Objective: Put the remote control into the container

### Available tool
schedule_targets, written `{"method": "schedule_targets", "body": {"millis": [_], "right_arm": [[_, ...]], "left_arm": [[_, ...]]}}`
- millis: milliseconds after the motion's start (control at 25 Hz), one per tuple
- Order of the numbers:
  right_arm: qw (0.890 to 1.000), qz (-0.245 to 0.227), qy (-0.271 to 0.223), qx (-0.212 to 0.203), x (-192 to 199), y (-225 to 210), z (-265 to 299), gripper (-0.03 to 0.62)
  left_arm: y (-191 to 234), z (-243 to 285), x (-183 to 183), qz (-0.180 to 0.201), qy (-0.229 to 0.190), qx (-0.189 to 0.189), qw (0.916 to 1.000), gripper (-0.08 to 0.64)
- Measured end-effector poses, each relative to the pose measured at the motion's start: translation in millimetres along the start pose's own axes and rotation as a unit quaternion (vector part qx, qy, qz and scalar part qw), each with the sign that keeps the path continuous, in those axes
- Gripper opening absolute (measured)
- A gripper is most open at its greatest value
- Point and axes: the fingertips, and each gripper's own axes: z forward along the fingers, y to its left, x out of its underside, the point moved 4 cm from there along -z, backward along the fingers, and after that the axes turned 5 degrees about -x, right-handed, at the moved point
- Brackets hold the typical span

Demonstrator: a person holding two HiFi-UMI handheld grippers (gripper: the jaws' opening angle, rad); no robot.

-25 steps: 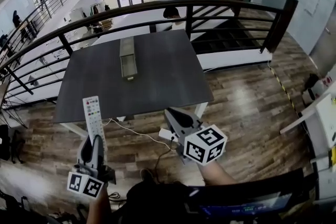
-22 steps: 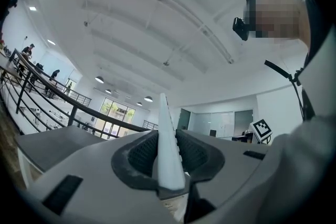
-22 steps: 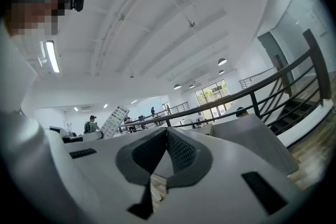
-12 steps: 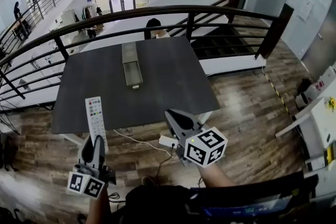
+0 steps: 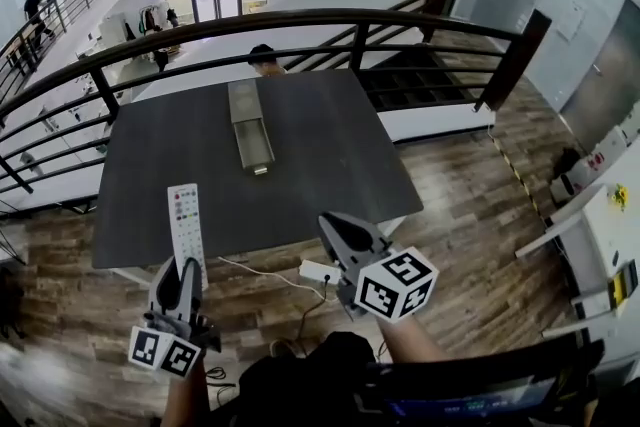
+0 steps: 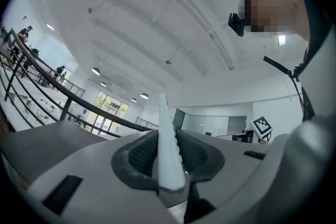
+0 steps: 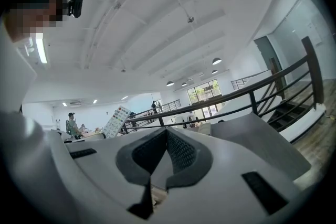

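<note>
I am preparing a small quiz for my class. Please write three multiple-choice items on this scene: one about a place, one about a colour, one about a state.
1. Where does the container lie?
A. on the dark table
B. on a chair
C. on a shelf

2. What colour is the body of the remote control?
A. black
B. white
C. red

3. How do the jaws of the right gripper stand?
A. wide apart
B. together, with nothing between them
C. closed on the remote control

Answers:
1 A: the head view shows it on the tabletop.
2 B: its white body stands between the pads of the left gripper.
3 B: the right gripper view shows its pads meeting, with nothing between them.
</note>
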Motion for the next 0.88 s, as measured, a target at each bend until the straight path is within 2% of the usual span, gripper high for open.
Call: {"method": "schedule_targets", "body": {"millis": [280,560,880], "right_arm": [[1.000,-0.001,-0.003,-0.005,-14,-32,37,0.000],[0.999,0.010,-0.008,-0.030,-40,-98,64,0.000],[0.997,-0.004,-0.018,-0.077,-77,-152,83,0.000]], "left_arm": [[15,42,6,-0.008,0.009,-0.004,0.9999,0.103],[3,103,2,0.006,-0.003,-0.031,0.9995,0.103],[-17,160,-2,0.021,-0.022,-0.057,0.9979,0.103]]}}
